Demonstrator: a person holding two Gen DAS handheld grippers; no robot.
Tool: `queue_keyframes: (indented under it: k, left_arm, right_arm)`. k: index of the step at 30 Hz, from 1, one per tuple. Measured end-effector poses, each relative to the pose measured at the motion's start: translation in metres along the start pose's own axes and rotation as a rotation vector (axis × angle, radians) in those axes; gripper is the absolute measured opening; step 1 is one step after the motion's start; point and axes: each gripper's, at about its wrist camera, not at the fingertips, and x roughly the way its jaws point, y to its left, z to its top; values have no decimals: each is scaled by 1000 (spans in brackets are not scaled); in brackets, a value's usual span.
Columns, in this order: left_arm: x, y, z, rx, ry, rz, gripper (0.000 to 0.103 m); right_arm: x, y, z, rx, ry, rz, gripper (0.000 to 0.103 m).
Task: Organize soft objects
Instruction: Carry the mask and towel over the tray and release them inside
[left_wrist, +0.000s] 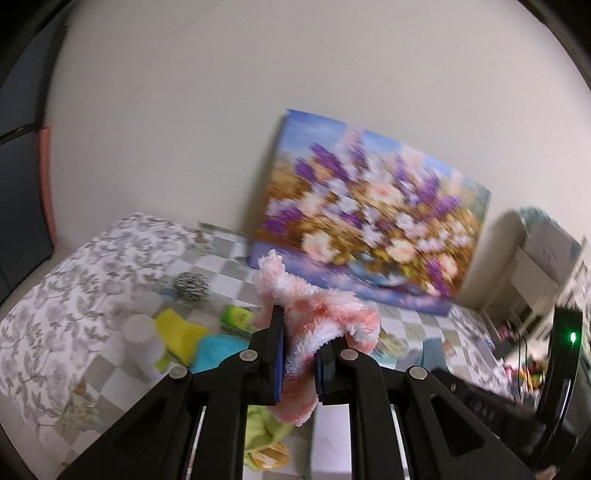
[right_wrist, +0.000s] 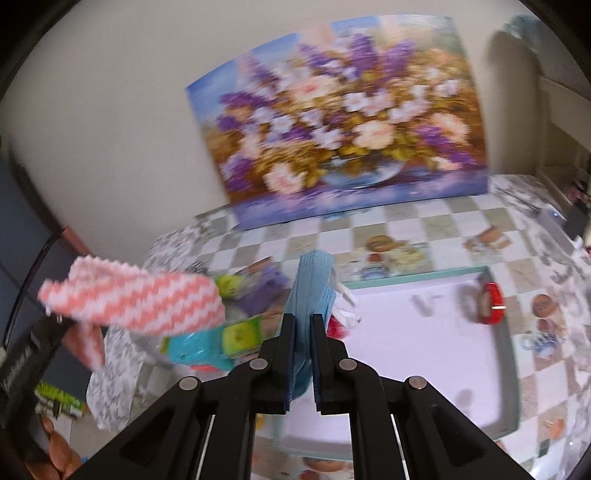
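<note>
My left gripper (left_wrist: 300, 356) is shut on a fluffy pink-and-white cloth (left_wrist: 317, 314) and holds it above the table; the same cloth (right_wrist: 129, 295) shows at the left of the right wrist view, hanging from that gripper. My right gripper (right_wrist: 303, 345) is shut on a blue face mask (right_wrist: 310, 288) with white ear loops, held above the left edge of a white tray (right_wrist: 406, 332) with a teal rim. A red soft ring (right_wrist: 489, 302) lies at the tray's far right. A yellow sponge (left_wrist: 179, 328), a teal cloth (left_wrist: 218, 350) and a green cloth (left_wrist: 264, 428) lie on the table.
A flower painting (left_wrist: 373, 218) leans on the wall behind the checkered tablecloth (right_wrist: 443, 225). A white jar (left_wrist: 142, 341), a steel scourer (left_wrist: 190, 286) and a green packet (left_wrist: 236, 317) sit at the left by a floral-covered mound (left_wrist: 74, 277). White shelves (left_wrist: 543, 273) stand at the right.
</note>
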Motion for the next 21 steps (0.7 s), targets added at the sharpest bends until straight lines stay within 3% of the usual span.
queue_keyframes:
  k: [9,14,21]
  left_arm:
    - [15,-57,-27,122,71,-77,13]
    - [24,-88,-45,199,127,-112,13]
    - [39,-116,-70,261,229,-162,13]
  right_arm:
    - [-13,-71,10,136,-6,-118,8]
    - [-13,-110,6,189,33,-238,8]
    - [-7,-142,-3,230,96,-314,8]
